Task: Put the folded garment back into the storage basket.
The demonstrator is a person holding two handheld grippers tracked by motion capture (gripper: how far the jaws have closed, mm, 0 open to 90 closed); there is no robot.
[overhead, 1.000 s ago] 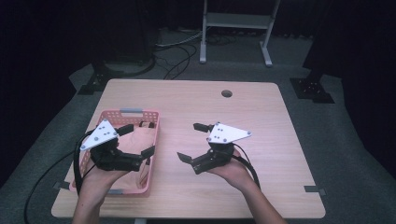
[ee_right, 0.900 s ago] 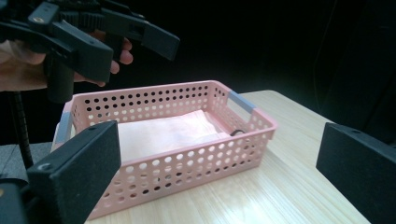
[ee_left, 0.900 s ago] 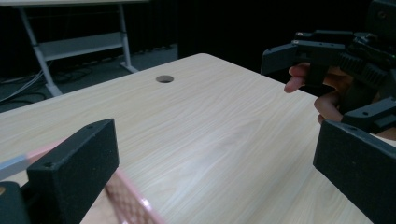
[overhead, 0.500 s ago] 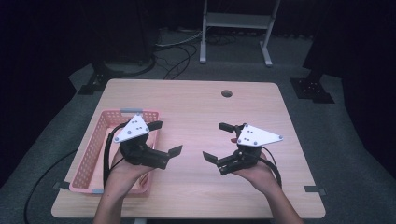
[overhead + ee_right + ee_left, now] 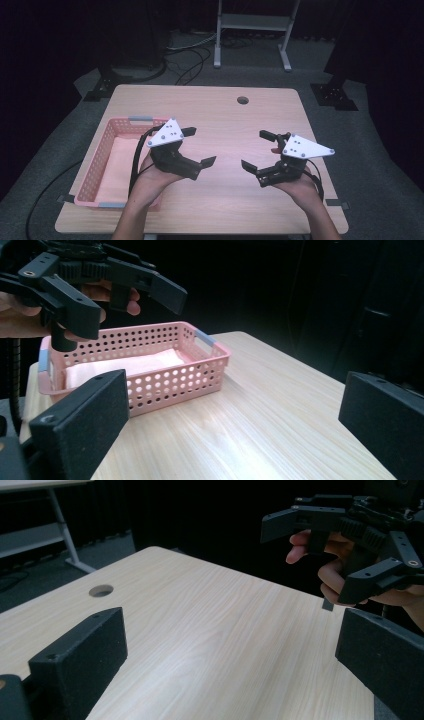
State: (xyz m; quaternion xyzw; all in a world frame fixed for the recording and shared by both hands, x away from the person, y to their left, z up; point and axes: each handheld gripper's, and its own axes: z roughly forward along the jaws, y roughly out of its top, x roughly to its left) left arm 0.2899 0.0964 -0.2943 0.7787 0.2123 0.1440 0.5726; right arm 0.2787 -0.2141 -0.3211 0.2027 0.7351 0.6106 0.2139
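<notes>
Two hand-held black grippers hover over a light wooden table [image 5: 227,112], facing each other. My left gripper [image 5: 199,146] is open with nothing between its jaws, just right of a pink perforated basket [image 5: 107,145]. My right gripper [image 5: 256,150] is open too and holds nothing, right of the table's middle. In the left gripper view my own jaws [image 5: 232,640] frame bare wood, and the right gripper [image 5: 325,555] shows at the upper right. From the right gripper view [image 5: 235,405] the basket [image 5: 165,375] stands ahead, with the left gripper [image 5: 120,300] above it.
A round cable hole [image 5: 243,100] sits near the table's far edge. The basket has pale pink lining inside; I cannot tell what it is. Beyond the table are a metal stand [image 5: 250,30] and cables [image 5: 190,55] on dark carpet.
Both hands have shifted to the right. The left gripper went from over the basket to over bare table beside it. The right gripper moved further right. Both stayed open.
</notes>
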